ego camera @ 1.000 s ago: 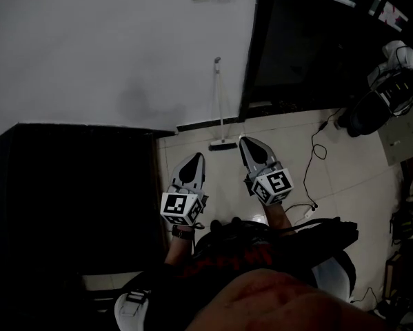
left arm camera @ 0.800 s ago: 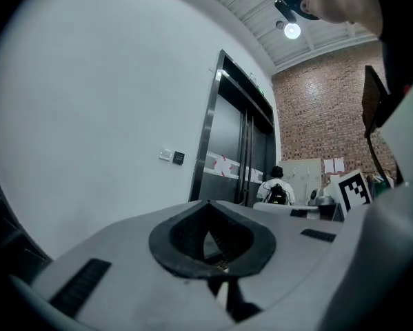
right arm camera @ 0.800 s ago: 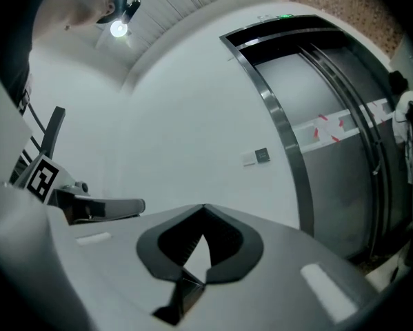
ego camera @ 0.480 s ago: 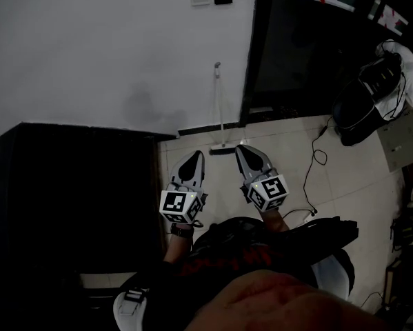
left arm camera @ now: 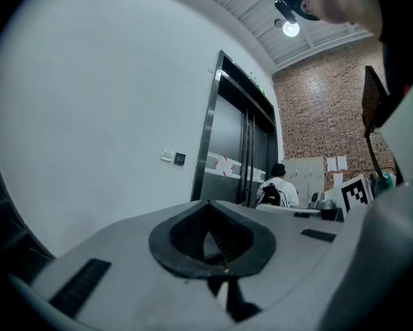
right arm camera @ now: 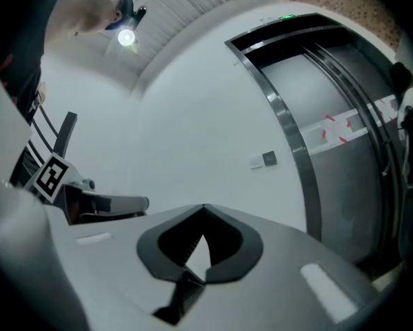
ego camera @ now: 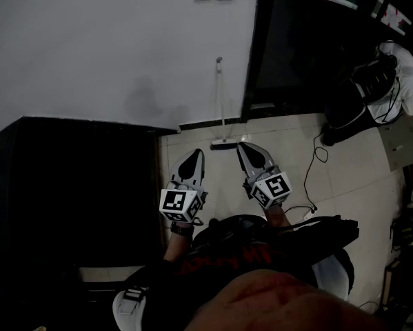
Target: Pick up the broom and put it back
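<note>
The broom (ego camera: 221, 101) stands upright against the white wall, with its dark head (ego camera: 224, 145) on the tiled floor. In the head view my right gripper (ego camera: 242, 145) points level at the wall, its tip just right of the broom head; whether they touch is unclear. Its jaws are shut on nothing (right arm camera: 205, 206). My left gripper (ego camera: 197, 154) is held beside it, a little left of the broom and apart from it. Its jaws meet at the tip, empty (left arm camera: 207, 203). The broom shows in neither gripper view.
A large black cabinet (ego camera: 68, 185) fills the left, close to my left gripper. A dark lift door (ego camera: 296, 47) with a metal frame (ego camera: 252, 47) stands right of the broom. A person in white with a black backpack (ego camera: 370, 92) is at the right. A cable (ego camera: 315, 158) trails over the floor.
Both grippers have stayed almost where they were. The person at the right has shifted slightly to the left.
</note>
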Tool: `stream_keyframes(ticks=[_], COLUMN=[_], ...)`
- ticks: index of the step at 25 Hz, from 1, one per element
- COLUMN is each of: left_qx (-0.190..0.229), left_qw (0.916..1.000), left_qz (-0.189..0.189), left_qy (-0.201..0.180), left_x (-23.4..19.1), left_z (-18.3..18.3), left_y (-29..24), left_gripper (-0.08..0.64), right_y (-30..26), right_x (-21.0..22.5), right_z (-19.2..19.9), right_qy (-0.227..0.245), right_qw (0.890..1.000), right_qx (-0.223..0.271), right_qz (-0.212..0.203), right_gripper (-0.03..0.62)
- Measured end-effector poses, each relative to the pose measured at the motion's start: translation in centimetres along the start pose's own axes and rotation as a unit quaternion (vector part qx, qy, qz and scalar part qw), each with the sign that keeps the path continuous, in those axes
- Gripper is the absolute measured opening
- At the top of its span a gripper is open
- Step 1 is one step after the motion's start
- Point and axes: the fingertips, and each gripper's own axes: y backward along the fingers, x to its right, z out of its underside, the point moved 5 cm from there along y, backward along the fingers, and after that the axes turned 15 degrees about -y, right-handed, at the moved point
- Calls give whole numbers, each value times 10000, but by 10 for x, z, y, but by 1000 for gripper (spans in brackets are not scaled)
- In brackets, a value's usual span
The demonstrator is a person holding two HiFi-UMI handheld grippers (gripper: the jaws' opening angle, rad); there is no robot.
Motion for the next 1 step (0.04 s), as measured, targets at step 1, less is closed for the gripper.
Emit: stream_keyframes(ticks=[1], left_qx=[6], left_qw=[10000], left_qz=[-20], left_qy=[5], left_x=[0], left_z=[-1], left_y=[1], left_gripper=[5], right_y=[2], right_x=[1], right_z=[0], right_qy=[43], right_qw=[10000], right_qx=[-25], right_qz=[13], right_gripper=[0])
